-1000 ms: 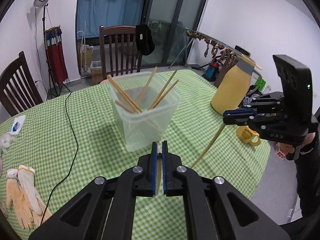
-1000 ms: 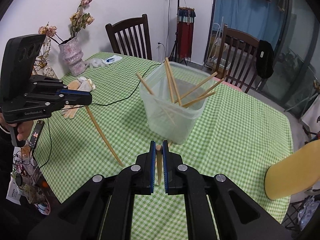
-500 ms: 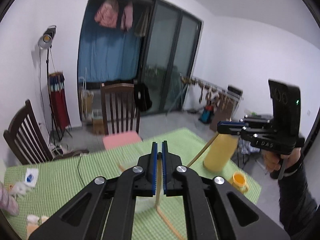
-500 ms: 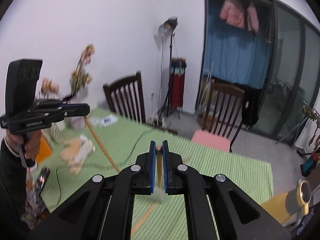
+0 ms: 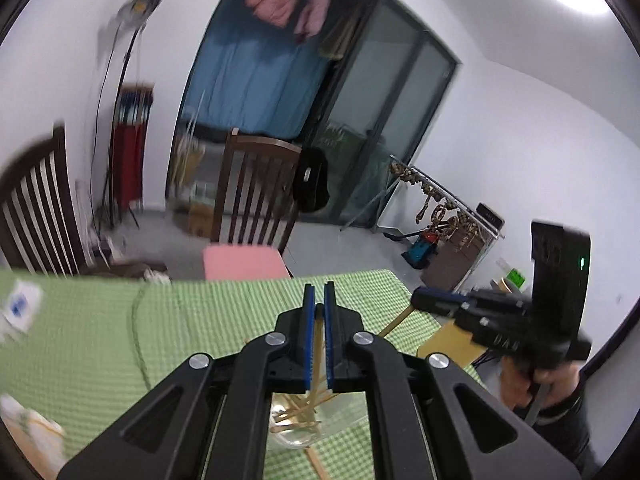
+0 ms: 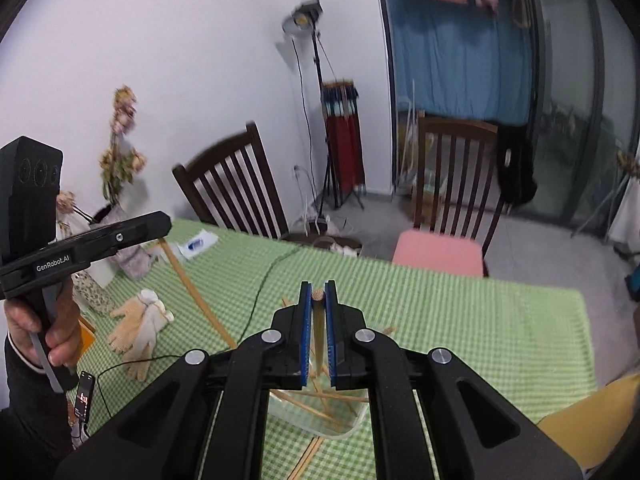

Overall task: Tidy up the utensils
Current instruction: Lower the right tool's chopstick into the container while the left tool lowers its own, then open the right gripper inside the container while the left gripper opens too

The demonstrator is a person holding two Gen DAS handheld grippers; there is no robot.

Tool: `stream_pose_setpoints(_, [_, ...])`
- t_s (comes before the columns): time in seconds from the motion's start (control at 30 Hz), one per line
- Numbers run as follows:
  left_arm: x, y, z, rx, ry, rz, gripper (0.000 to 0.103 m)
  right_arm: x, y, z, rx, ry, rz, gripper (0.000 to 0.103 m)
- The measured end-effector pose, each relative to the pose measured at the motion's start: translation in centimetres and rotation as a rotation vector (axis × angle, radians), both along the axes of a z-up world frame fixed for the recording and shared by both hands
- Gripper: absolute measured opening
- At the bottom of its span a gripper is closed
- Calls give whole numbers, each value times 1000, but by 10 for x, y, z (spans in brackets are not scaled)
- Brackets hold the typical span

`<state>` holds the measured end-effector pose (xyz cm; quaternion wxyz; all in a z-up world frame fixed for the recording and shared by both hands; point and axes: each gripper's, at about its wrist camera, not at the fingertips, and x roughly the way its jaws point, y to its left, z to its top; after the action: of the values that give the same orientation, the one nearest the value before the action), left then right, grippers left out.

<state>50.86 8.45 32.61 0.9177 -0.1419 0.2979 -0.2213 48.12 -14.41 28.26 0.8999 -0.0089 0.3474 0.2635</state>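
My left gripper [image 5: 319, 300] is shut on a wooden chopstick [image 5: 317, 354] that hangs down toward a clear plastic container [image 5: 296, 426] holding several chopsticks. My right gripper [image 6: 318, 294] is shut on another chopstick [image 6: 319, 332], its end showing between the blue pads; the same container [image 6: 320, 412] lies below it. In the right wrist view the left gripper [image 6: 160, 226] shows at the left with its chopstick [image 6: 196, 292] slanting down. In the left wrist view the right gripper [image 5: 418, 302] shows at the right with its chopstick [image 5: 394, 322].
The green checked tablecloth [image 6: 460, 320] covers the table. Work gloves [image 6: 138, 326], a black cable [image 6: 264, 284], a vase of dried flowers [image 6: 120, 208] and a phone [image 6: 82, 398] are at the left. A yellow jug [image 5: 452, 340] stands at the right. Wooden chairs [image 6: 232, 192] stand behind.
Both grippers rose and tilted up from table level, then came back down slightly over the container. Each keeps hold of its chopstick.
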Motion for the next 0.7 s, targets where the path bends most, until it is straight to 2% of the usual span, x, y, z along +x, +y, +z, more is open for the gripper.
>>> stream_pose_setpoints(0.1, [16, -1, -30, -34, 57, 15, 1, 12, 1, -24, 6, 48, -7, 7])
stream_pose_setpoints(0.23, [31, -11, -71, -5, 132, 7, 1, 21, 1, -53, -29, 113, -24, 7])
stream_pose_setpoints(0.4, [33, -13, -126, -17, 231, 64, 2, 19, -4, -72, -72, 129, -63, 8])
stream_pose_setpoints(0.43, [31, -14, -136, -1, 243, 79, 3, 18, -7, -74, -77, 128, -75, 11])
stream_pose_setpoints(0.5, [28, -18, -146, 23, 258, 69, 5, 17, -12, -74, -77, 133, -88, 24])
stream_pose_setpoints(0.53, [25, -18, -148, 37, 261, 74, 8, 15, -16, -73, -77, 129, -105, 39])
stream_pose_setpoints(0.57, [22, -18, -148, 41, 256, 76, 12, 14, -19, -71, -78, 124, -115, 50])
stream_pose_setpoints(0.7, [0, -13, -133, 66, 208, 65, 19, 0, -31, -57, -76, 79, -138, 50])
